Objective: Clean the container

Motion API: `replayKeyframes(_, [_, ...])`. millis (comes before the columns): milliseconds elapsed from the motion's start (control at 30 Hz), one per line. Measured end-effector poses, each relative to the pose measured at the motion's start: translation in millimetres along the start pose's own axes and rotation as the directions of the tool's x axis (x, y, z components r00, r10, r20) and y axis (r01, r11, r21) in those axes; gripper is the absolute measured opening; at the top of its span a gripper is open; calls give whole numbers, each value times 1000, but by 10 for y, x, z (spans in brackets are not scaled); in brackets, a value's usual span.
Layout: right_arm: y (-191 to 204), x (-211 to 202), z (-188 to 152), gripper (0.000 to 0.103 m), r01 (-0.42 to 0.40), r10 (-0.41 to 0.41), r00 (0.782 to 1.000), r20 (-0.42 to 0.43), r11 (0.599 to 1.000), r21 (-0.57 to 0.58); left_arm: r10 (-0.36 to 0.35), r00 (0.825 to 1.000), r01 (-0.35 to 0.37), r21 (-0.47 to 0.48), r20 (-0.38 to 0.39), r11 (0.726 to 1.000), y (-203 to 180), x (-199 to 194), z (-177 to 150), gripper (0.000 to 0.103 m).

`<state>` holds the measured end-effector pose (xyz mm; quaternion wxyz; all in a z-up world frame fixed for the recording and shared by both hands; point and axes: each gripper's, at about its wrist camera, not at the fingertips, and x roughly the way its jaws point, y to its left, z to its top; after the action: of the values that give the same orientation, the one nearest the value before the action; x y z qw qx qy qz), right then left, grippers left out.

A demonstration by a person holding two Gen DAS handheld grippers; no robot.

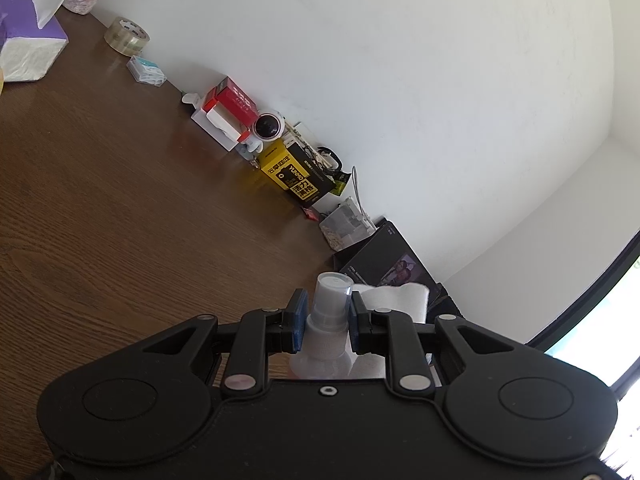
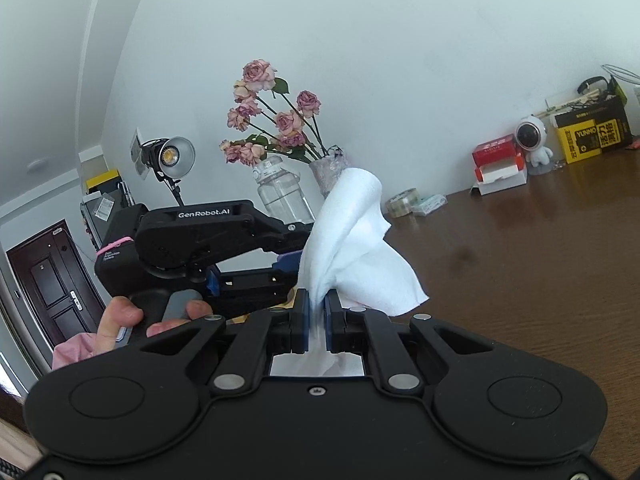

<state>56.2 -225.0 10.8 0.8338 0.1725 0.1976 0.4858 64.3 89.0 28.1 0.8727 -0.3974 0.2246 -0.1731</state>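
The brown wooden surface lies broad and bare in the middle, with clutter only along its back edge against the white wall: a tape roll, a red and white box, a small round-headed figure and a yellow and black box. The left tool is clamped on the neck of a small translucent spray bottle, held above the surface, its long axis running forward along the fingers with the capped nozzle pointing away from the camera. The bottle's lower body is cut off behind the tool's housing. The right tool pinches a bunched white cloth, which fans upward and hides the bottle from the right wrist view. A hand grips the left tool's handle.
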Motion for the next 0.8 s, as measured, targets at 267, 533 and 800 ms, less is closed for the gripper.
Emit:
replayKeyframes(267, [-93,-53,-103,8,33,-32,999,-28,999,27,5,1000,-5,1,-2,1000,17,15,1,21])
replayKeyframes(533, [-169,-86,-171,8,68,-66,996,-59,997,40,13,1000,-13,4,-3,1000,48,30,4,21])
replayKeyframes(800, [-116,-39,-89,8,48,-48,998,-47,999,10,11,1000,-11,11,-9,1000,48,22,-11,21])
